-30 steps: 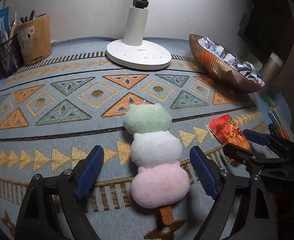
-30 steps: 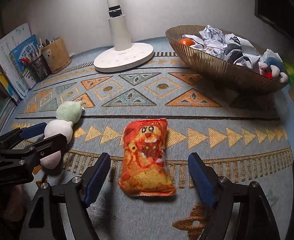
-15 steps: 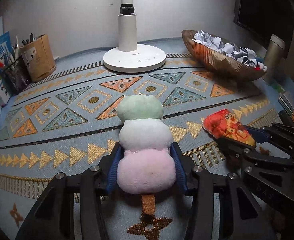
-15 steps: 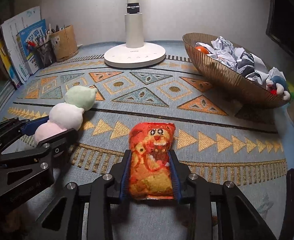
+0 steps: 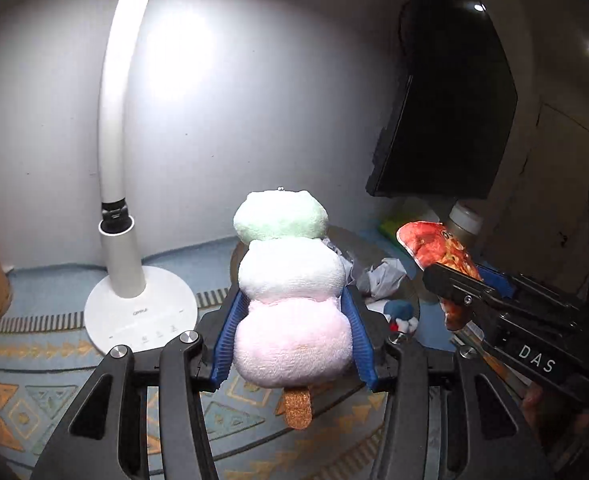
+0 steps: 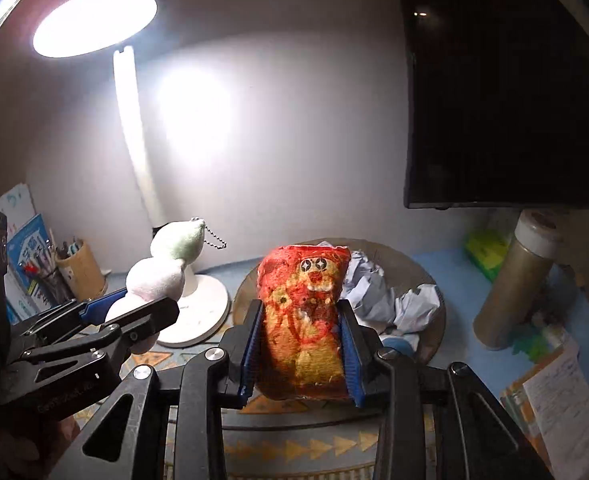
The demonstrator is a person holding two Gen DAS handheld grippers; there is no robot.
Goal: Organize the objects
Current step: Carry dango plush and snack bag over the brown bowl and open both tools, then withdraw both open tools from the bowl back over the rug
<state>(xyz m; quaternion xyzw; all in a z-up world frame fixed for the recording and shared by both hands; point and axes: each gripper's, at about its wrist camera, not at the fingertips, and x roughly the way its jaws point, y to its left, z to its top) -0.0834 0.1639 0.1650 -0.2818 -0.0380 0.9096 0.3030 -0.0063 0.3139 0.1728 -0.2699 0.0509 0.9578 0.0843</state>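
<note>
Both plush toys have left the tabletop since a second ago, when they lay flat on the patterned mat between wide-spread tongs; each pair of tongs has closed on its toy and carried it up into the air.

Now the left tongs are pinching the dango plush at its lowest ball, the blue pads pressing into both sides. This toy is three soft balls in a row: pale green on top, white in the middle, pink at the bottom, with a brown glittery stick coming out below. In the right wrist view a small bead chain hangs from the green end.

The right tongs are pinching the orange-red plush on its lower half. It looks like a flat little pillow, red and orange with yellow patches, with two round dark eyes near the top.

Both toys stand upright in the tongs, in front of the brown bowl, which holds crumpled paper. The white desk lamp stands to the left on the mat.
</note>
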